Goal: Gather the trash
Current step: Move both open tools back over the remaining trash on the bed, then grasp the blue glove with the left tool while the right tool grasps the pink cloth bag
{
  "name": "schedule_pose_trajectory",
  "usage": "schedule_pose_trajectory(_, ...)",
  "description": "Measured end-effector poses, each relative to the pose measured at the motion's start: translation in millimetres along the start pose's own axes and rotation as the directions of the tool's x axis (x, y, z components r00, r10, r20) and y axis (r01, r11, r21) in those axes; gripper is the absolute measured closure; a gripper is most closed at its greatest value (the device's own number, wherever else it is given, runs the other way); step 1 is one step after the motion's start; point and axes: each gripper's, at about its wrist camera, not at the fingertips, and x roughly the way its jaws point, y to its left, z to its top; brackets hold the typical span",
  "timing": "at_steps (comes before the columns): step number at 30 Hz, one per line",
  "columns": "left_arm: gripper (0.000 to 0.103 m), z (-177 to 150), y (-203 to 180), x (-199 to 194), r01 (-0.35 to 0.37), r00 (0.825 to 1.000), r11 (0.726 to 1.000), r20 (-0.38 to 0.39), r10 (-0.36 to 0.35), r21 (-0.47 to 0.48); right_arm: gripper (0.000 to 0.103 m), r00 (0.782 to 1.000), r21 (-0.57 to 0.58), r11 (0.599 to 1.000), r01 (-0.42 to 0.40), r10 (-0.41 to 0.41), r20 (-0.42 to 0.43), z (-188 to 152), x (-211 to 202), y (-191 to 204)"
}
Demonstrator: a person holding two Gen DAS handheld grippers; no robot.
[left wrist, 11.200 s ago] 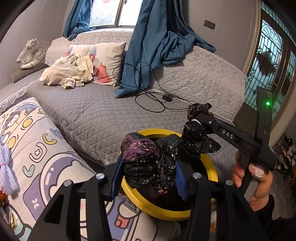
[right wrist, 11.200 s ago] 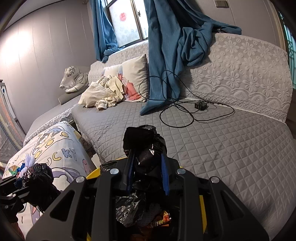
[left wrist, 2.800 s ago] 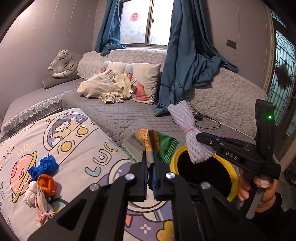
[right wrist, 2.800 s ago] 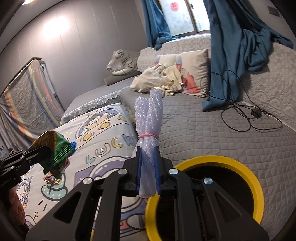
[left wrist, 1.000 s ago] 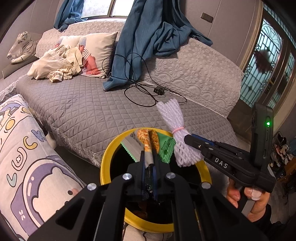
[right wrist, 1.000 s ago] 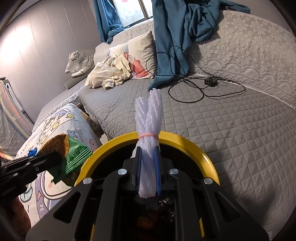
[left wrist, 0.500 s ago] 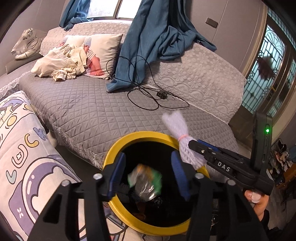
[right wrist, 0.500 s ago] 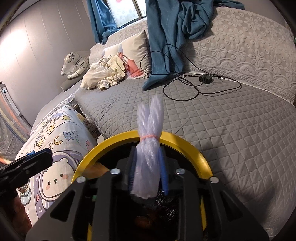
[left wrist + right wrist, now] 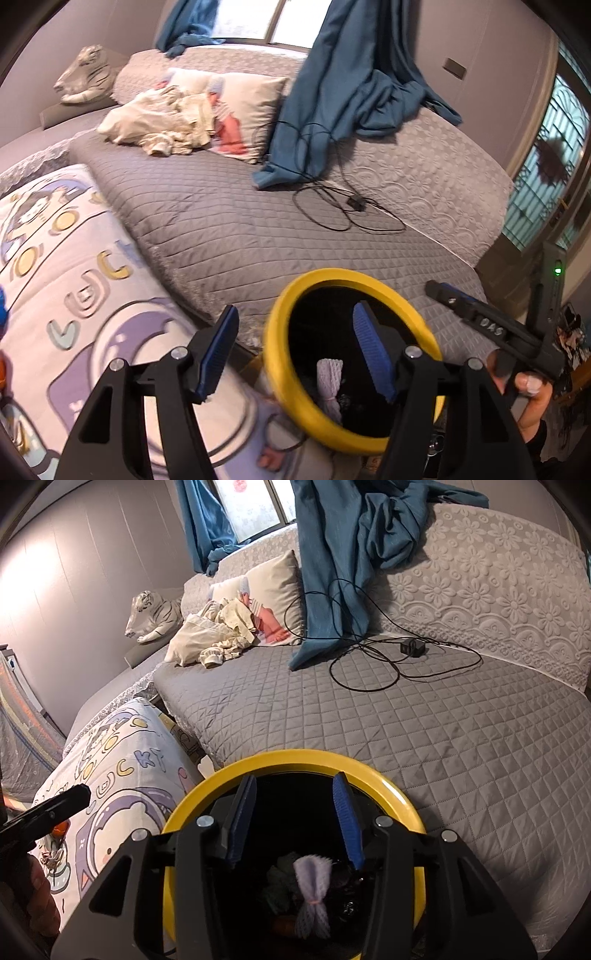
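Note:
The yellow-rimmed bin [image 9: 343, 275] stands against the grey sofa, dark inside. My left gripper [image 9: 295, 350] hangs over the bin's left rim, partly above the cartoon blanket; its jaws are opening with nothing between them. My right gripper [image 9: 295, 821] is right above the bin [image 9: 295, 757]; its jaws are opening too, and nothing is between the blue pads. The white foam net [image 9: 312, 897] lies down in the bin on dark trash, and it shows in the left wrist view as well [image 9: 330, 384]. The right gripper [image 9: 439, 291] reaches in from the right there.
A grey quilted sofa [image 9: 424, 720] carries a black cable with charger [image 9: 412, 648], a blue curtain [image 9: 343, 572], and a cushion with crumpled clothes [image 9: 214, 638]. A cartoon-print blanket [image 9: 74, 295] lies left of the bin. A tiger plush [image 9: 83, 74] sits at the back.
Both grippers went from shut to open. The snack wrapper fell from the left gripper and the foam net from the right into the bin. The left gripper shifted left, towards the blanket.

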Motion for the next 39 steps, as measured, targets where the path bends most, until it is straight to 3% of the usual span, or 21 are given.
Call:
schedule_pose_trajectory(13,0.037,-19,82,-63,-0.148,0.987,0.986,0.053,0.152,-0.078,0.056,0.995,-0.112,0.989,-0.095,0.094,-0.015,3,1,72)
schedule_pose_trajectory(22,0.036,-38,150,-119,-0.275,0.953,0.950,0.086,0.289,-0.150,0.056,0.976,-0.223,0.950,-0.219,0.209,-0.067,-7,5,150)
schedule_pose_trajectory(28,0.036,-49,201,-157,-0.356,0.918,0.909,0.100,0.383,-0.216,0.056,0.950,-0.293,0.904,-0.312,0.288,-0.123,-21,11,211)
schedule_pose_trajectory(34,0.036,-51,240,-176,-0.404,0.895,0.885,0.100,0.435,-0.232,0.056,0.904,-0.337,0.841,-0.423,0.371,-0.211,-45,19,271)
schedule_pose_trajectory(39,0.036,-51,273,-177,-0.388,0.906,0.890,0.081,0.416,-0.238,0.056,0.857,-0.359,0.781,-0.511,0.430,-0.286,-68,24,318)
